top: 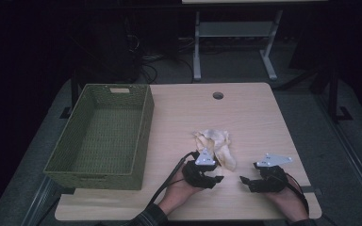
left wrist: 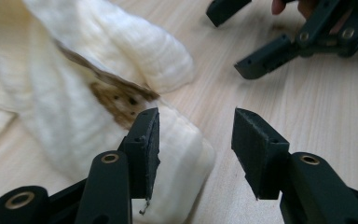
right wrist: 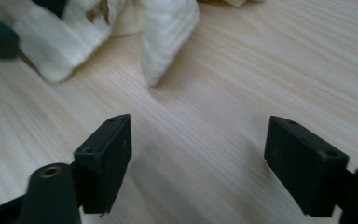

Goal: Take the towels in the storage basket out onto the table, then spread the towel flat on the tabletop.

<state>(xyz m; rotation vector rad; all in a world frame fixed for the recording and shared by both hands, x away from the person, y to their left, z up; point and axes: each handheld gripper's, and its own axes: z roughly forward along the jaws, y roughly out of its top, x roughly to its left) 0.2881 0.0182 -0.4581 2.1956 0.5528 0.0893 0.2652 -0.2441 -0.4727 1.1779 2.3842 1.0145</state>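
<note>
A crumpled cream cloth (top: 215,146) with brown stains lies on the wooden table (top: 254,117), right of centre. My left gripper (top: 218,179) sits at the cloth's near end, held in a hand. In the left gripper view its jaws (left wrist: 196,140) stand apart; the left jaw rests against a fold of the cloth (left wrist: 74,93), and the pads do not press on it. My right gripper (top: 245,181) is to the right of it, over bare wood. In the right gripper view its jaws (right wrist: 198,149) are open with nothing between them, and the cloth (right wrist: 168,32) lies just ahead.
A green woven basket (top: 143,136) stands on the table's left side with nothing in it. A round cable hole (top: 218,95) is near the far edge. The right gripper (left wrist: 279,51) shows in the left gripper view, at the upper right. Beyond the table stands a white desk frame (top: 197,47).
</note>
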